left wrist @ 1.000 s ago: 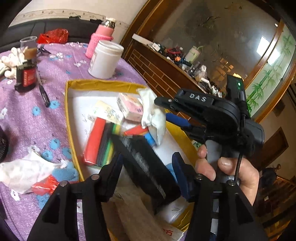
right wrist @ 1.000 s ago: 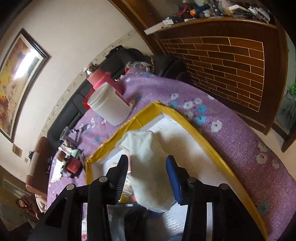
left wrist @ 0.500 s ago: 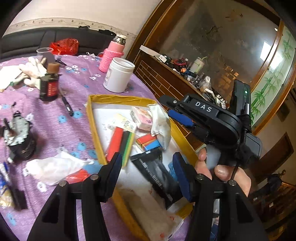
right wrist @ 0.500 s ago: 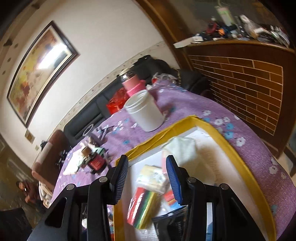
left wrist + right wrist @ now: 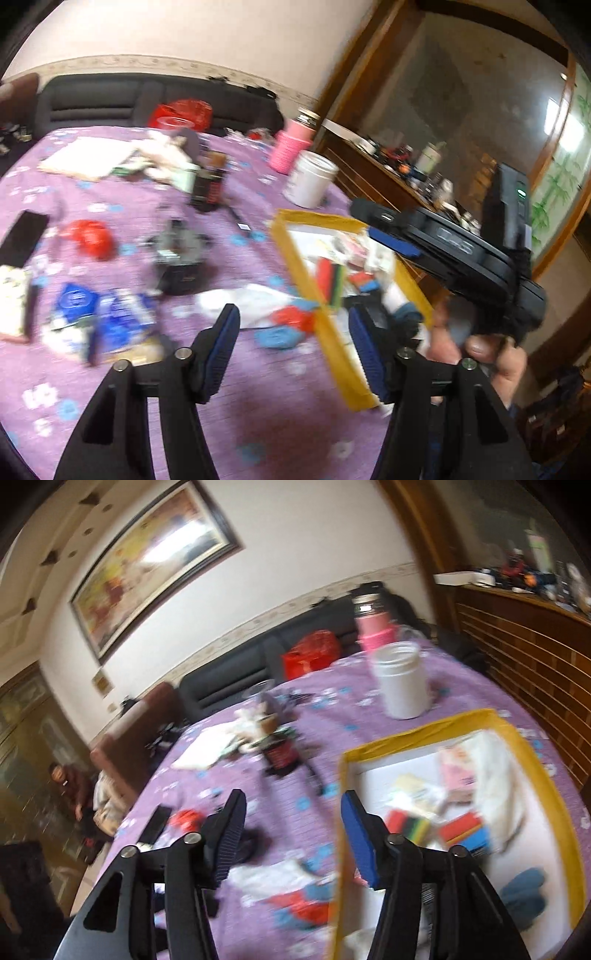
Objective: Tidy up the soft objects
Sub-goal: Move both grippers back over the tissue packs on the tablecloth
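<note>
Purple-clothed worktop (image 5: 240, 406), yellow-rimmed tray (image 5: 424, 734) of soft things — left gripper (image 5: 291, 345) and right gripper (image 5: 291, 840) both empty, jaws just widened.

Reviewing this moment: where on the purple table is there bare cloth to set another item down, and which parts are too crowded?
Bare cloth lies in the near strip of the purple tablecloth below the left gripper, and between the white jar and the yellow-rimmed tray. Crowded: the tray's inside, the bags beside its left rim, and the far left around the dark bottle.
</note>
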`<action>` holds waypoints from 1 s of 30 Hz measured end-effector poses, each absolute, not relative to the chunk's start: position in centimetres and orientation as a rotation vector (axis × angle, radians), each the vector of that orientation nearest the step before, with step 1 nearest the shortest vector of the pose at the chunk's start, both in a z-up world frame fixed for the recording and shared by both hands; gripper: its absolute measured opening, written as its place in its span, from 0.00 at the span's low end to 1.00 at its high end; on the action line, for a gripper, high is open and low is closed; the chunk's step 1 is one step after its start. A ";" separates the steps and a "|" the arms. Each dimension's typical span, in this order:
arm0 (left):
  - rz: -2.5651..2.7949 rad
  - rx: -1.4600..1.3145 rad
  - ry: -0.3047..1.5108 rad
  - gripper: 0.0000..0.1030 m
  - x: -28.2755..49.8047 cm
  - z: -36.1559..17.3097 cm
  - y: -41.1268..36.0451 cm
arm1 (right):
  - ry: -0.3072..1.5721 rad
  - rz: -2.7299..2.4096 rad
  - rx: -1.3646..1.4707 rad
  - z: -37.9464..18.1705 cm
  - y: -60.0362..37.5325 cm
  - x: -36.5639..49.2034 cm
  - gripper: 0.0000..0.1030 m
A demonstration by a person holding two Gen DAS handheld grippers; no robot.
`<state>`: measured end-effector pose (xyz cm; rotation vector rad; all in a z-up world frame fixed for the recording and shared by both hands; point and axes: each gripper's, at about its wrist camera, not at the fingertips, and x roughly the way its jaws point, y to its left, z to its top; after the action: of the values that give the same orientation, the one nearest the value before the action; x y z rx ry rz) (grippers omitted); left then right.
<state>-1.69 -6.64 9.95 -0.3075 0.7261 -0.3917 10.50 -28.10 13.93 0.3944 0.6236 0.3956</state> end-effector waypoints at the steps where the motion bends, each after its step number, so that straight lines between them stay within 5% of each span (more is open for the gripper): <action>1: -0.373 -0.309 0.721 0.60 -2.0 9.9 -5.8 | 0.635 0.424 0.380 13.9 -26.8 10.1 0.58; 9: -0.165 -0.326 0.703 0.61 -3.3 8.4 1.5 | 0.740 0.489 0.332 11.7 -19.4 10.9 0.58; 12: -0.074 -0.322 0.704 0.75 -3.3 8.0 4.2 | 0.726 0.489 0.266 10.2 -17.1 11.0 0.58; 19: 0.117 -0.317 0.742 0.80 -2.3 6.5 9.1 | 0.754 0.517 0.241 8.0 -16.7 11.4 0.58; 30: 0.253 -0.205 0.886 0.81 1.5 3.0 10.7 | 0.747 0.531 0.262 8.4 -17.0 11.1 0.58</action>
<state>1.51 10.66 3.01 -0.2052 0.8859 0.2534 11.10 -16.97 8.40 0.2616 0.7473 0.5309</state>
